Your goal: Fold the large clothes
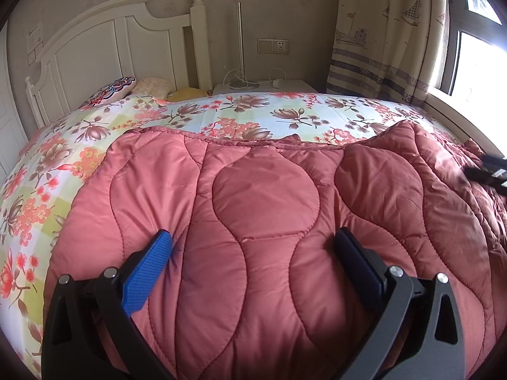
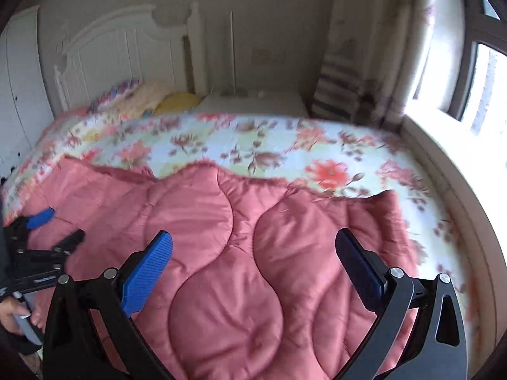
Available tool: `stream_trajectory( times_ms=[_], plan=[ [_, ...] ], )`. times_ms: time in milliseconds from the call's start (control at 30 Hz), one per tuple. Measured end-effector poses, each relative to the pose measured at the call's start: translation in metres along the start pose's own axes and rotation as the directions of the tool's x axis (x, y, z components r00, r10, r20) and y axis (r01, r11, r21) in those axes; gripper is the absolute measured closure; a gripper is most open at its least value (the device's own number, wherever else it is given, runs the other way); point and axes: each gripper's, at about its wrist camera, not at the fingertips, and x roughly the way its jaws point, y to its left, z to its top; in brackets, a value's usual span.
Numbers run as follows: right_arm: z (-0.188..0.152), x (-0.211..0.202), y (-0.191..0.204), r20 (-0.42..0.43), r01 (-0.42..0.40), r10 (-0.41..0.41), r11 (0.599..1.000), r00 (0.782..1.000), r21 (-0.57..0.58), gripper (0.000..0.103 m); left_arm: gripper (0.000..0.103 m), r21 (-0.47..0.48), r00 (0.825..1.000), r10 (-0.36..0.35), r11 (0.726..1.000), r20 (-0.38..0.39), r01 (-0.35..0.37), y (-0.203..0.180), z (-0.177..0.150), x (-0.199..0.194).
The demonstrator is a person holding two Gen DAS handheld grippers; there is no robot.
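Note:
A pink quilted comforter (image 1: 259,209) lies spread over the near part of the bed, its far hem running across the floral sheet. My left gripper (image 1: 253,240) hangs just above it, open, blue pads wide apart with nothing between them. The right wrist view shows the same comforter (image 2: 221,253), blurred, with my right gripper (image 2: 253,240) open above it. The left gripper (image 2: 54,228) appears at that view's left edge, over the comforter's left side, held by a hand (image 2: 16,313). A black tip of the right gripper (image 1: 488,171) shows at the left view's right edge.
The floral bedsheet (image 1: 253,114) covers the bed beyond the comforter. Pillows (image 1: 111,93) lie by the white headboard (image 1: 104,47). A white nightstand (image 1: 263,87) with cables stands behind the bed. A curtain (image 1: 380,31) and window sill (image 2: 450,164) are on the right.

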Motion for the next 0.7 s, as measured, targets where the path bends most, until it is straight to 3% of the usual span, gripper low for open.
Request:
stream_trajectory(
  times_ms=[33,133,233,300,400,467,533,633,667,700],
  plan=[
    [-0.002,0.024,0.001,-0.065,-0.010,0.010,1.000,0.998,0.009,0.004,0.002,-0.003,1.000,-0.002,1.000,0.003,0.002,0.001,0.000,0.000],
    [0.000,0.031,-0.001,-0.060,-0.030,0.032,0.999,0.998,0.034,0.004,0.002,-0.004,1.000,-0.004,1.000,-0.011,0.004,0.002,0.001,0.000],
    [-0.002,0.032,0.002,-0.053,-0.016,0.017,1.000,0.998,0.022,0.004,0.002,-0.013,0.995,-0.015,1.000,-0.097,0.013,0.002,0.016,-0.006],
    [-0.003,0.032,0.002,-0.051,-0.019,0.021,0.999,0.999,0.025,0.004,0.002,-0.049,0.993,-0.102,0.994,-0.053,0.100,0.005,0.038,-0.025],
    [-0.004,0.032,0.002,-0.051,-0.016,0.017,1.000,0.999,0.022,0.004,0.002,-0.004,0.998,-0.066,0.998,0.001,0.066,0.001,0.078,-0.028],
    [-0.004,0.031,0.002,-0.051,-0.021,0.022,0.999,0.998,0.025,0.004,0.002,0.009,0.999,-0.047,0.999,-0.024,0.047,0.000,0.098,-0.008],
    [-0.004,0.033,0.001,-0.050,-0.021,0.022,0.999,0.999,0.025,0.004,0.002,-0.006,0.995,-0.002,1.000,-0.105,0.001,0.006,0.112,0.029],
    [-0.004,0.033,0.001,-0.049,-0.022,0.023,0.999,0.999,0.025,0.004,0.002,0.002,0.970,0.060,0.998,-0.235,-0.061,0.018,0.101,0.087],
    [-0.004,0.033,0.001,-0.049,-0.026,0.027,0.999,0.998,0.027,0.004,0.002,-0.002,0.959,0.055,0.998,-0.279,-0.058,0.025,0.089,0.105],
    [-0.005,0.031,0.000,-0.046,-0.036,0.037,0.999,0.998,0.031,0.004,0.002,-0.079,0.960,-0.021,0.997,-0.279,-0.001,0.036,0.082,0.112]
  ],
)
